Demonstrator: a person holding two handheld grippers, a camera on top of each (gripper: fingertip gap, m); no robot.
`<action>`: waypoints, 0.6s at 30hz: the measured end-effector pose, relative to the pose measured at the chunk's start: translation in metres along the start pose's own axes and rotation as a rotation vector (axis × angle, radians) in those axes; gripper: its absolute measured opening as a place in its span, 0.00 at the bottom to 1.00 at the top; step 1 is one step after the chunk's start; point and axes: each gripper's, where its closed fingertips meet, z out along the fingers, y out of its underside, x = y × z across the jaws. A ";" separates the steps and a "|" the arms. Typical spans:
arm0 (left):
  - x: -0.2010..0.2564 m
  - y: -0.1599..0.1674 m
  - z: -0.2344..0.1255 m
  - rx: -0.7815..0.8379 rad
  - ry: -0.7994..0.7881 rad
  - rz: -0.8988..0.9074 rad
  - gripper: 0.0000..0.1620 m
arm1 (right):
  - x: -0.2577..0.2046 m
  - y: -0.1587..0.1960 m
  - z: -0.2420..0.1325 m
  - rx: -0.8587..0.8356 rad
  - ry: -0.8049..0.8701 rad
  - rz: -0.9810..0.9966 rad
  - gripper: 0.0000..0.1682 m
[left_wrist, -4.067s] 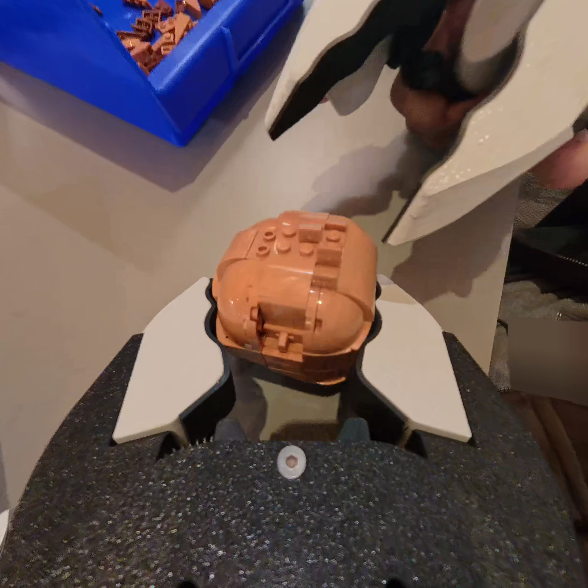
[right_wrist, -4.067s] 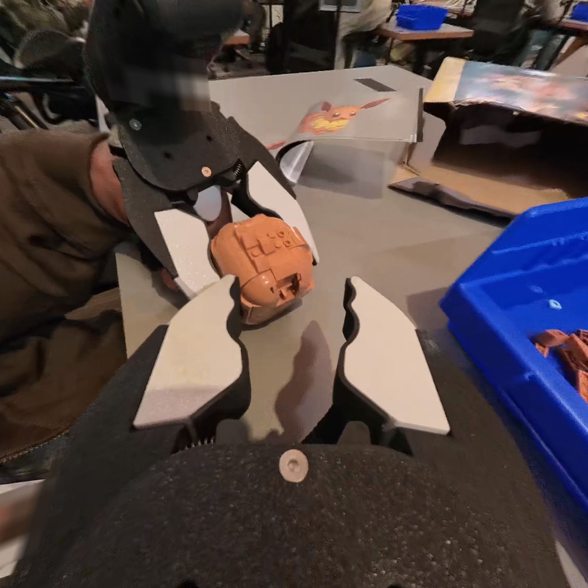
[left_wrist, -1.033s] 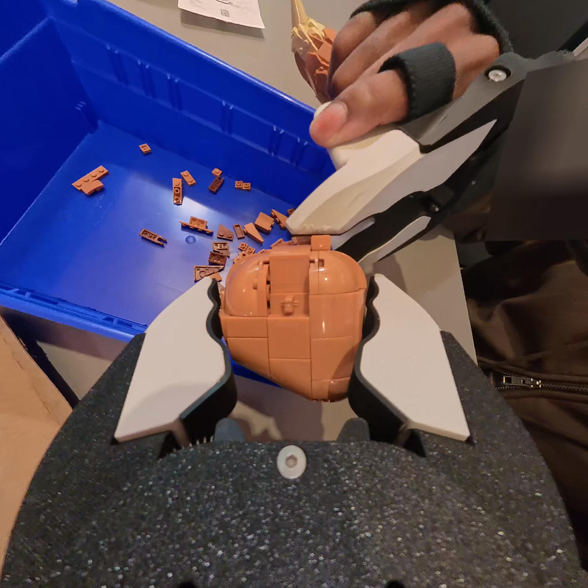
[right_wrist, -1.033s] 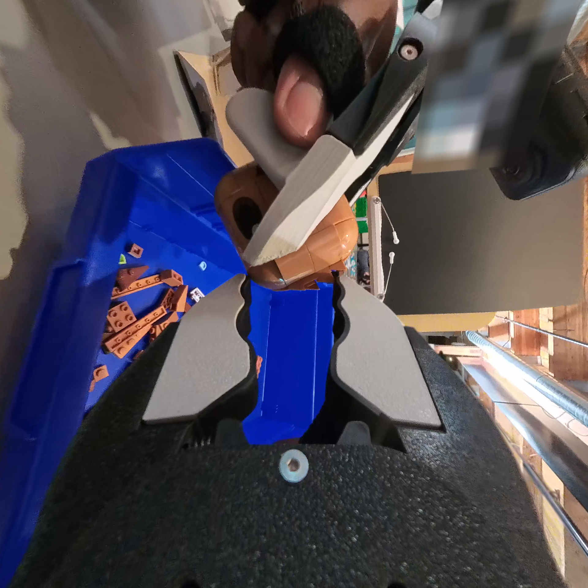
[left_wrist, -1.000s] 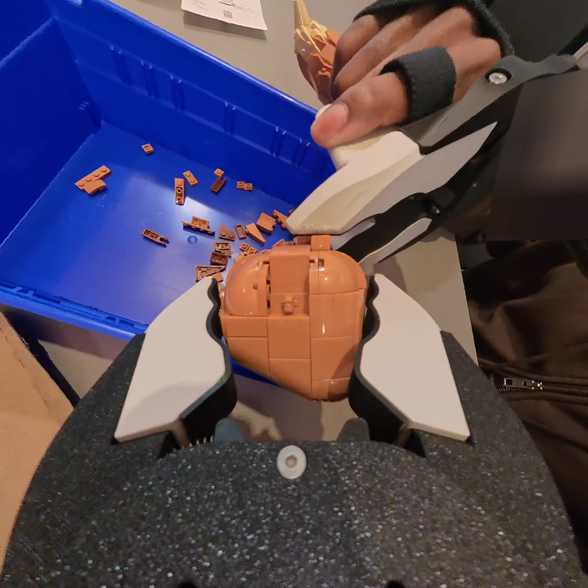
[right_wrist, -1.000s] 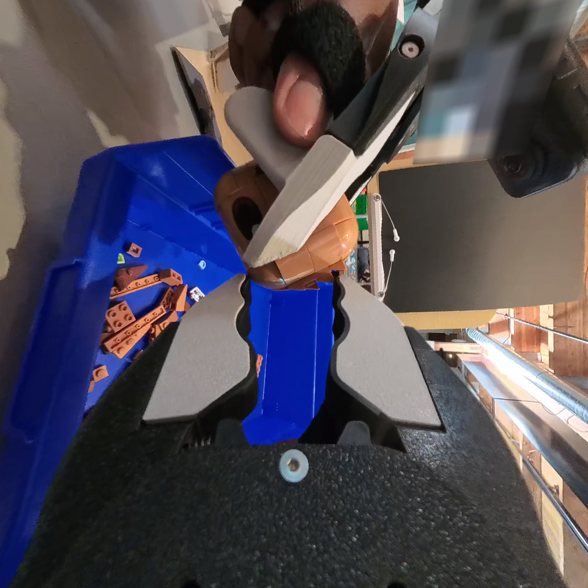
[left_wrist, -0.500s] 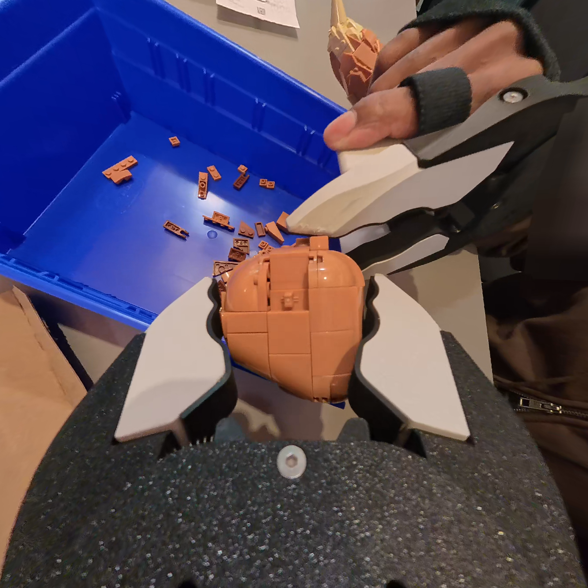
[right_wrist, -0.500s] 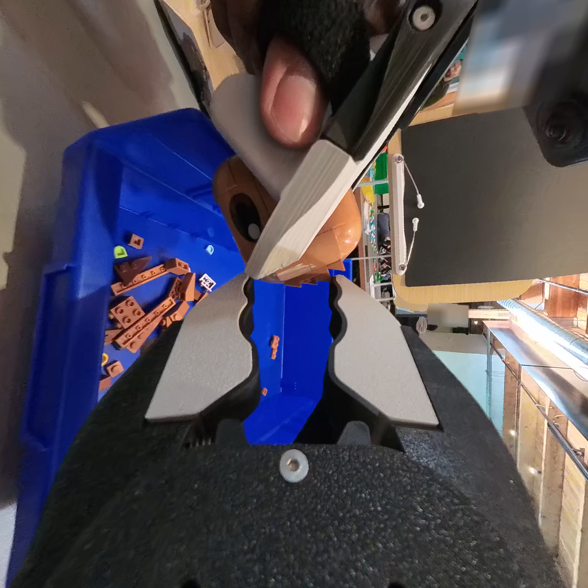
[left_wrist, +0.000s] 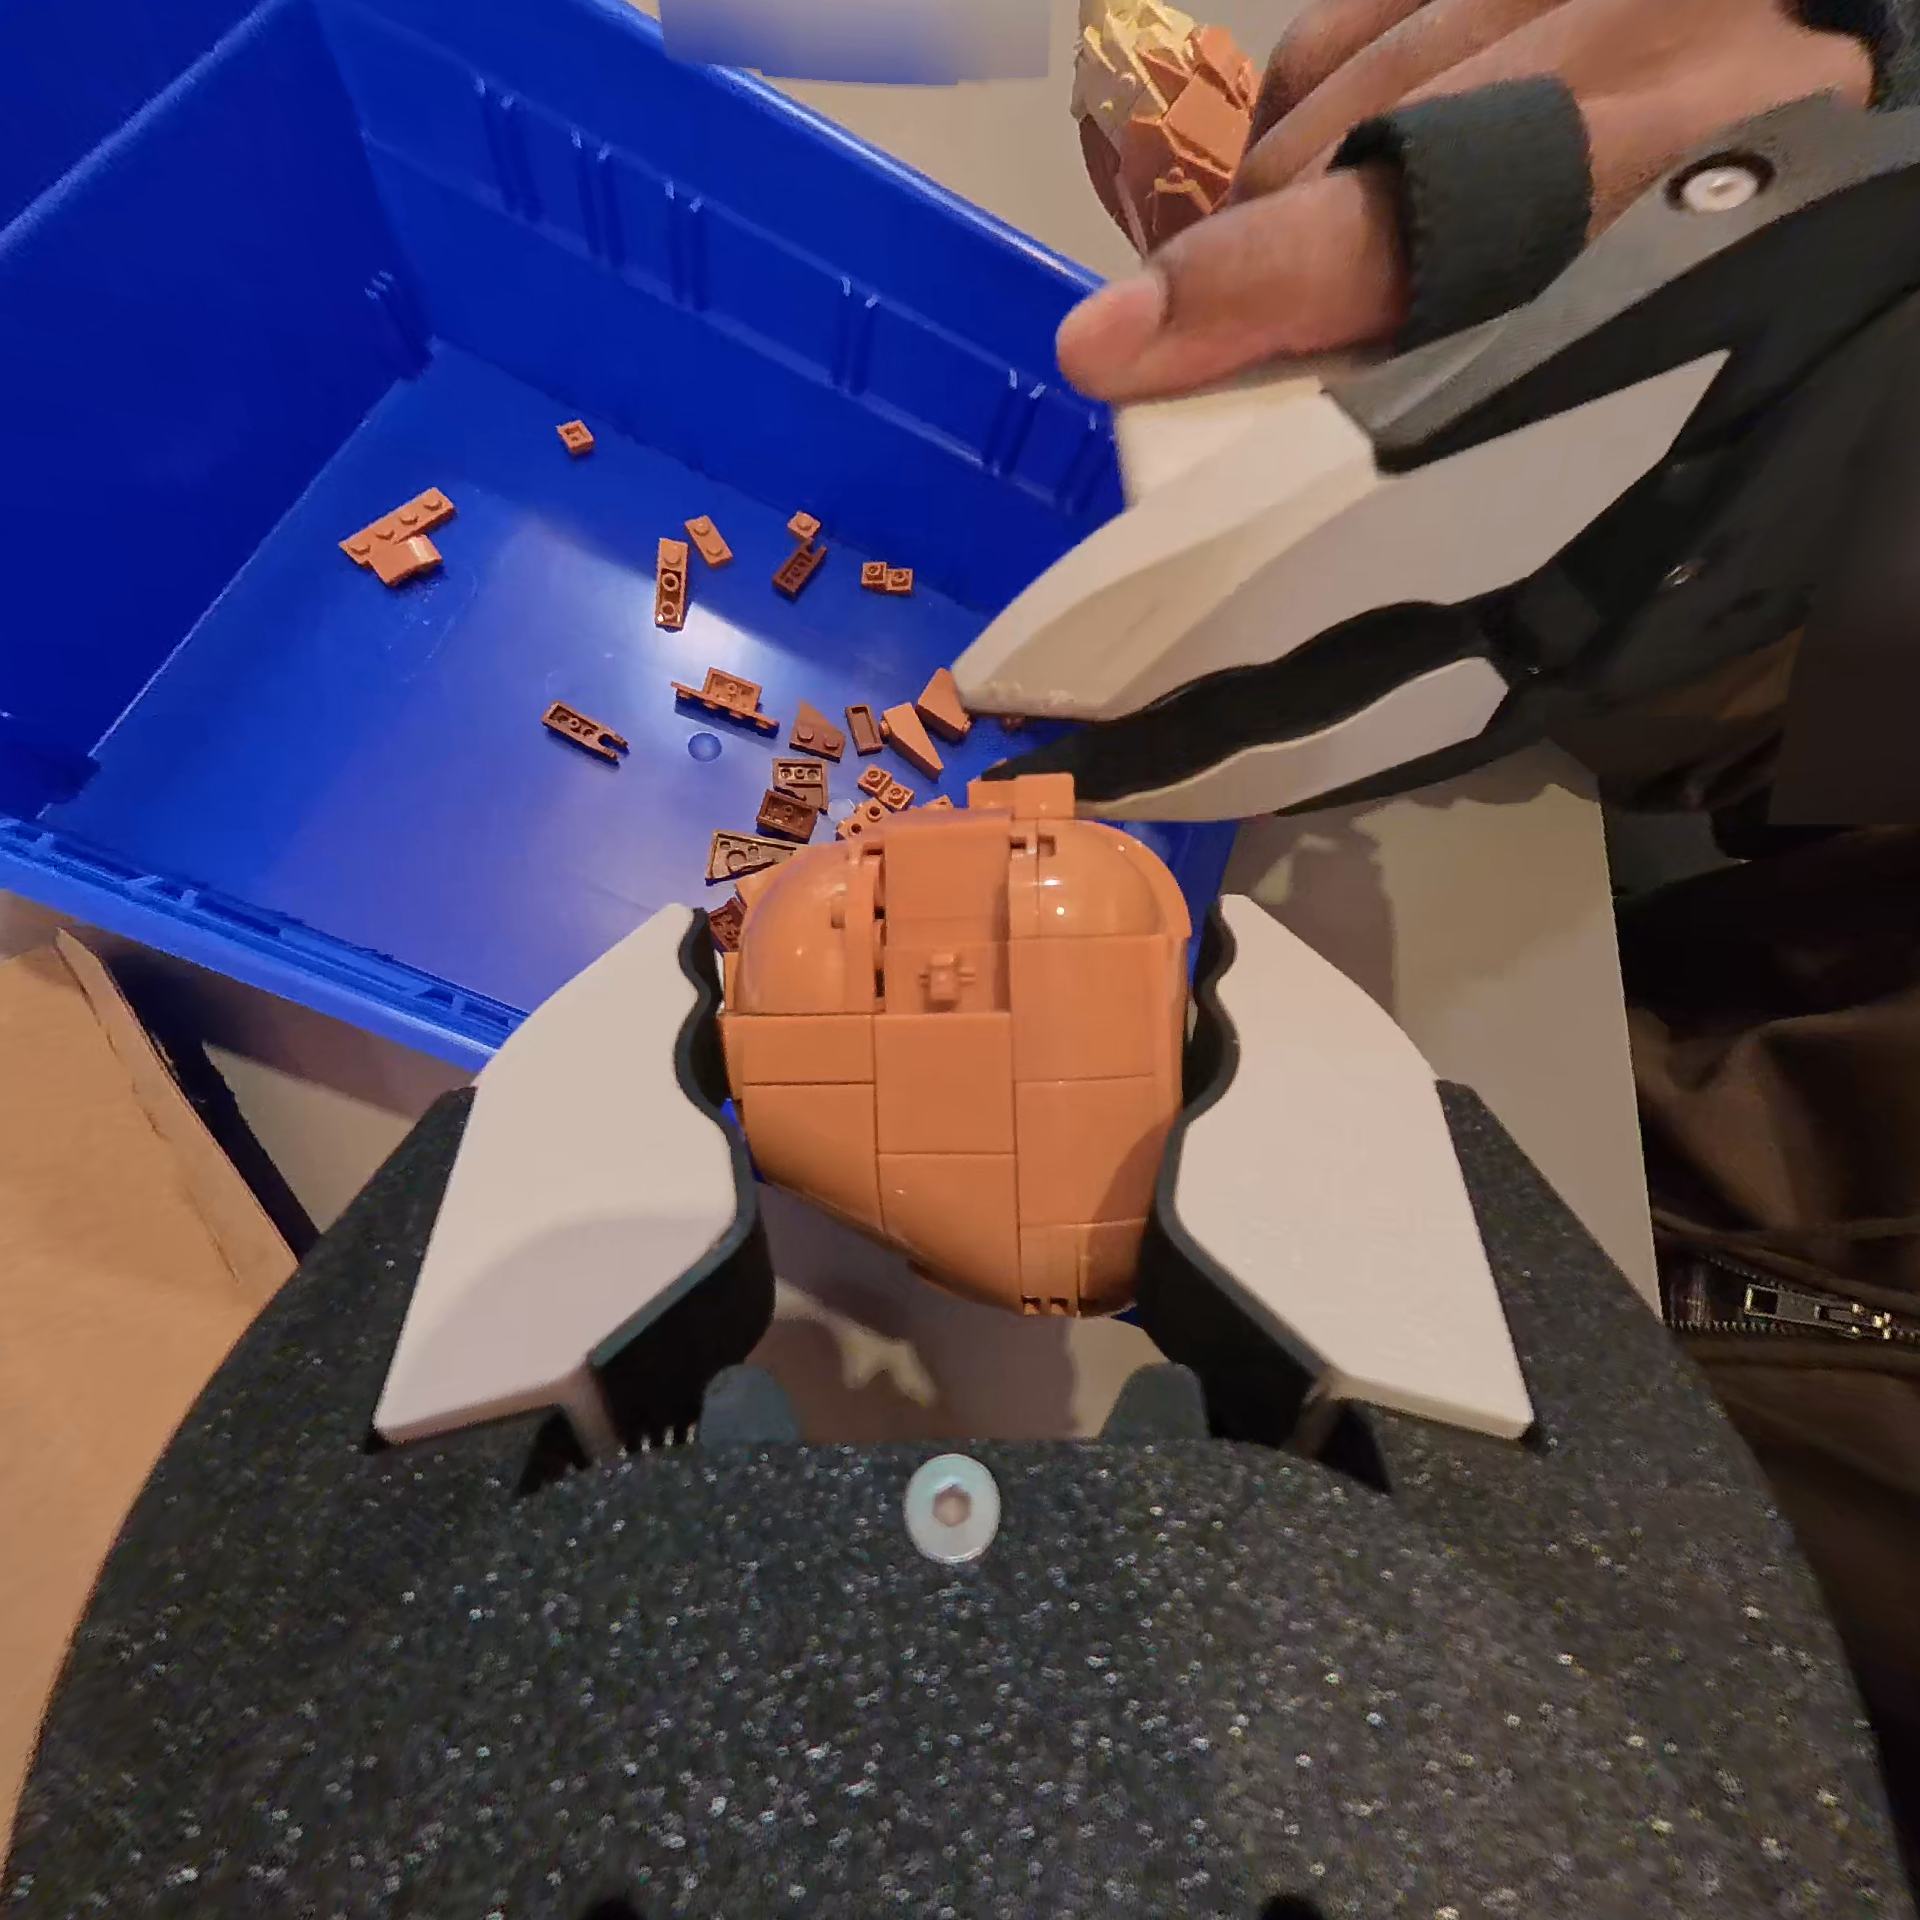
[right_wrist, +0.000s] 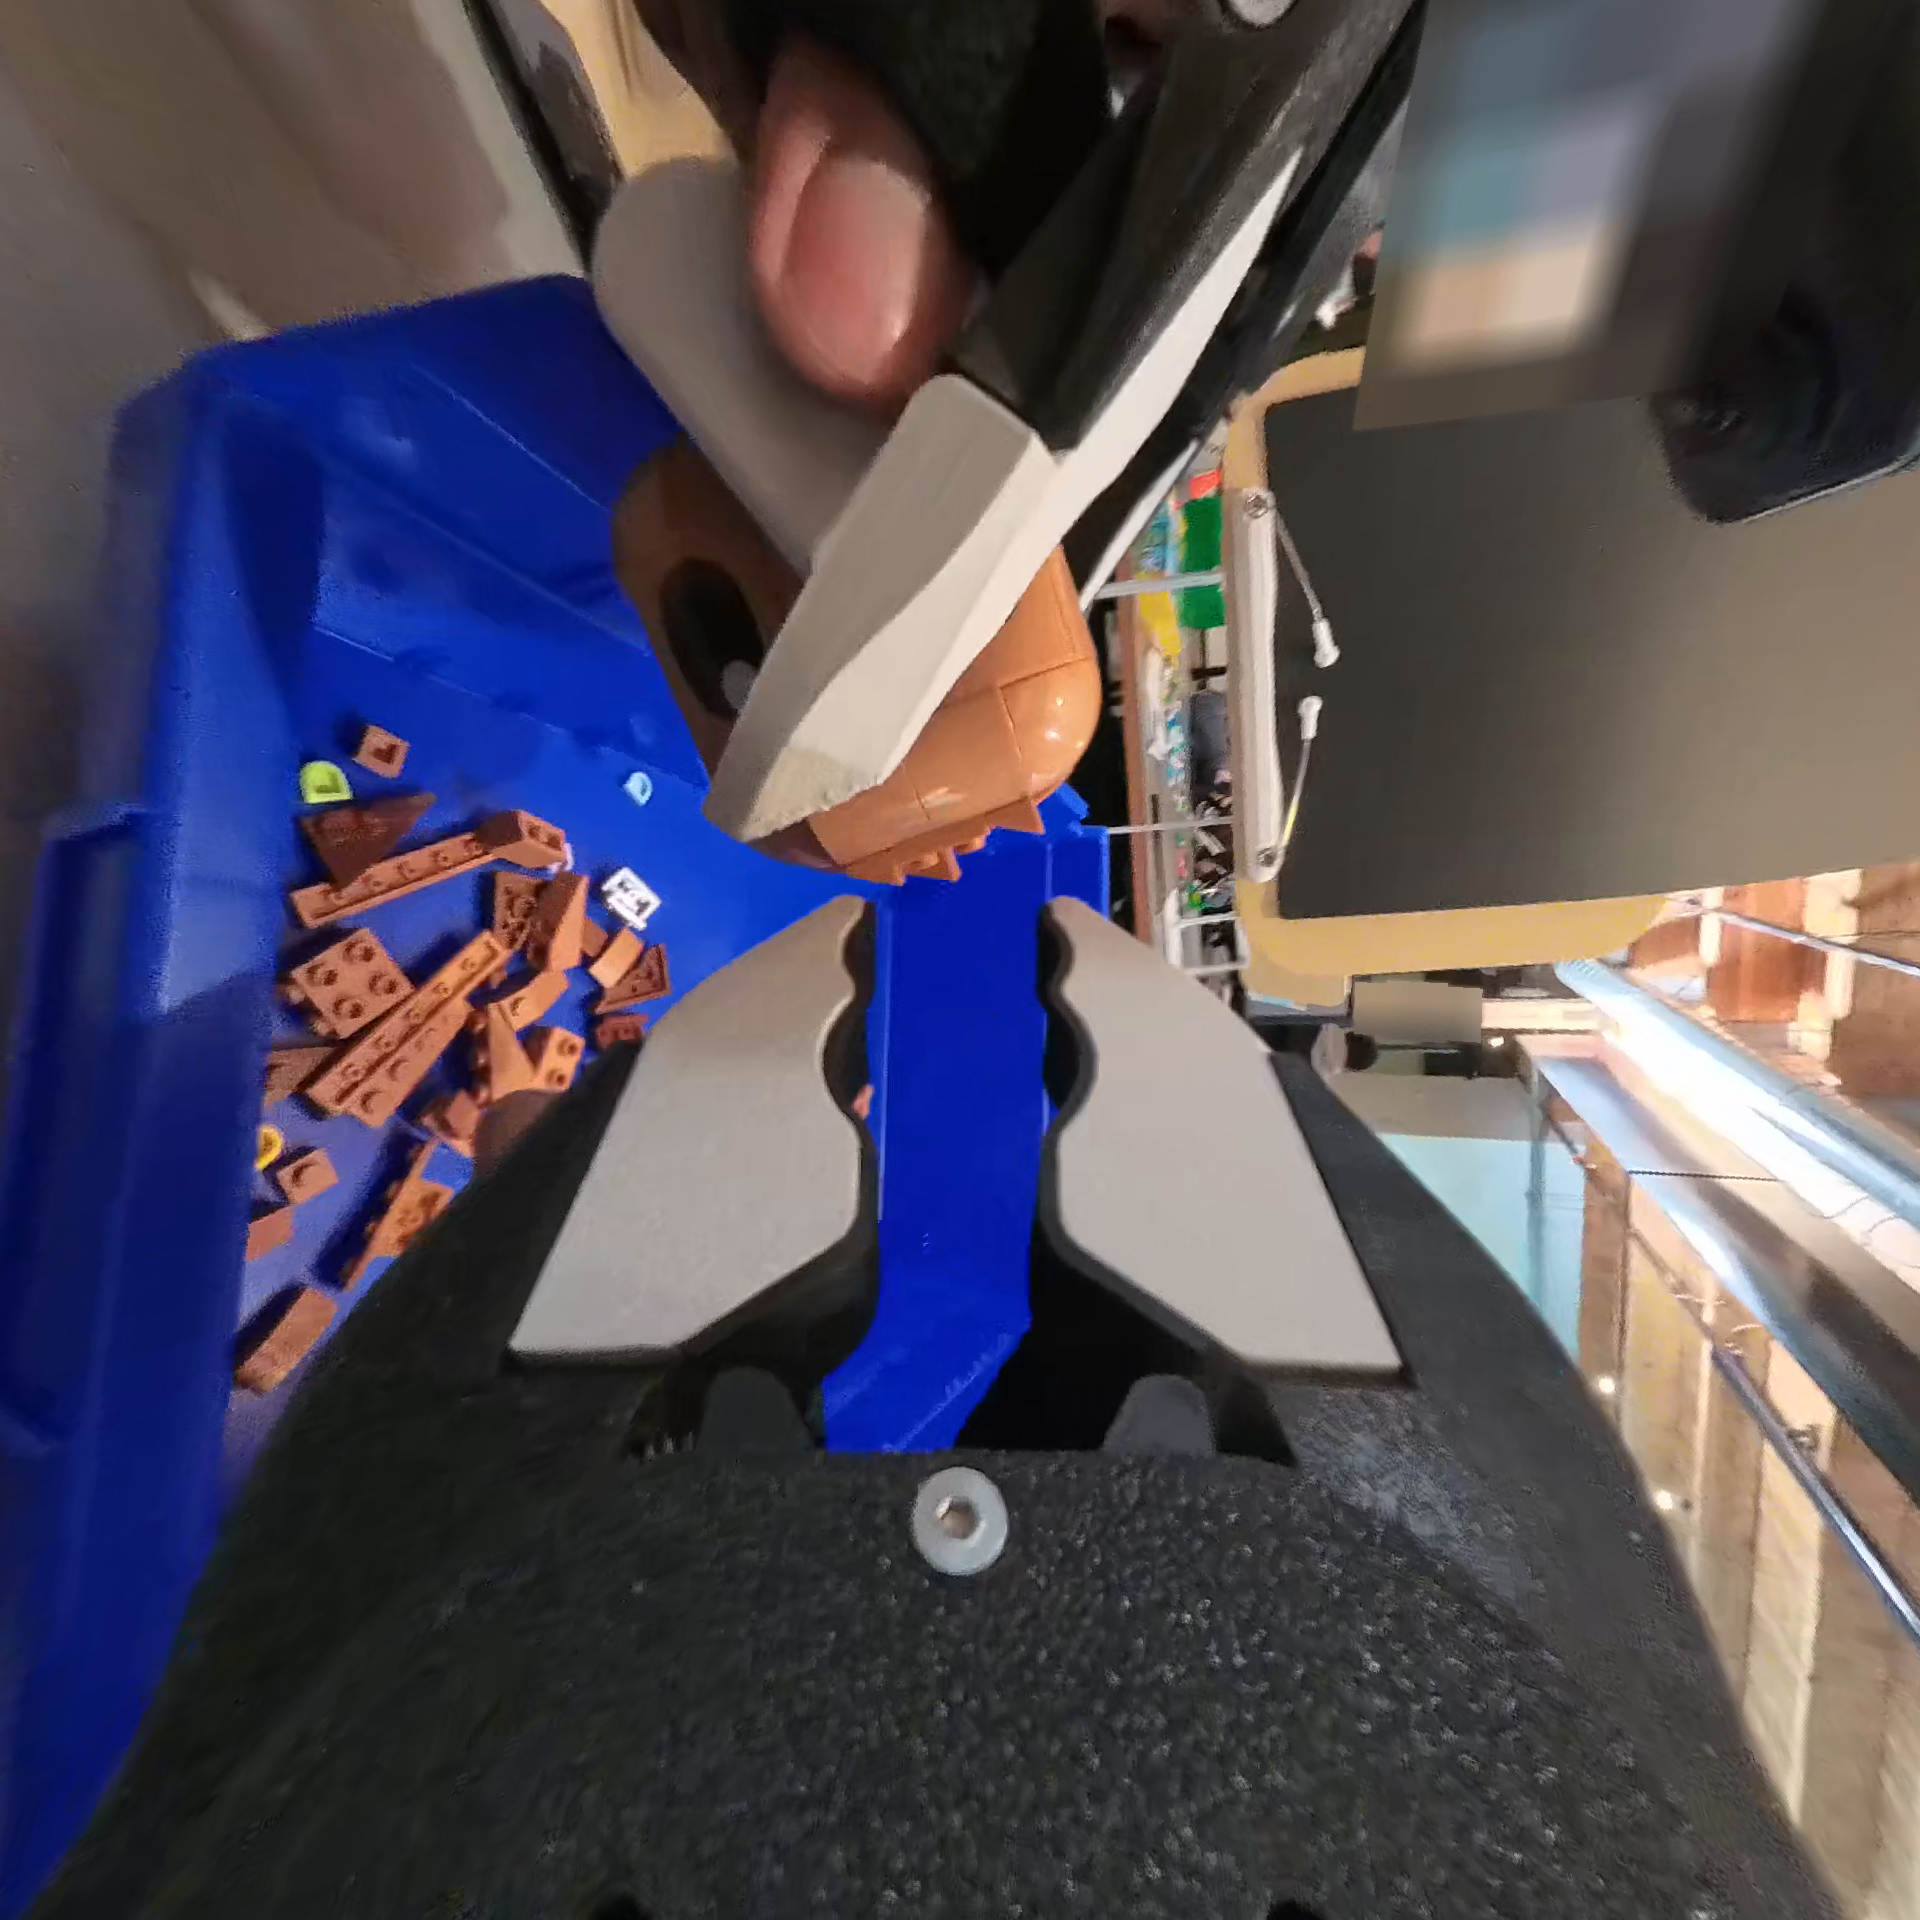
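While right gripper (right_wrist: 951, 914) jaws apart, left gripper (left_wrist: 956, 930) tight on brick head (left_wrist: 961, 1101), taper wristward.

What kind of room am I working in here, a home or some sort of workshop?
Probably a shared workshop or lab. A blue plastic bin of loose brown toy bricks sits on a grey table, beside the rounded orange brick model in the left gripper; shelving and railings show behind.

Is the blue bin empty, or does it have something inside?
Not empty. The blue bin holds scattered brown brick pieces on its floor; most of the floor is bare.
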 end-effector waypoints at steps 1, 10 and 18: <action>0.000 0.000 0.000 0.000 0.005 0.001 0.54 | 0.001 -0.002 0.000 0.015 0.016 -0.014 0.21; 0.003 0.002 -0.002 -0.011 0.028 0.013 0.54 | -0.003 -0.008 0.006 0.045 0.102 -0.182 0.37; 0.003 0.004 0.000 -0.036 0.000 0.031 0.55 | -0.008 -0.011 0.010 0.039 0.098 -0.217 0.32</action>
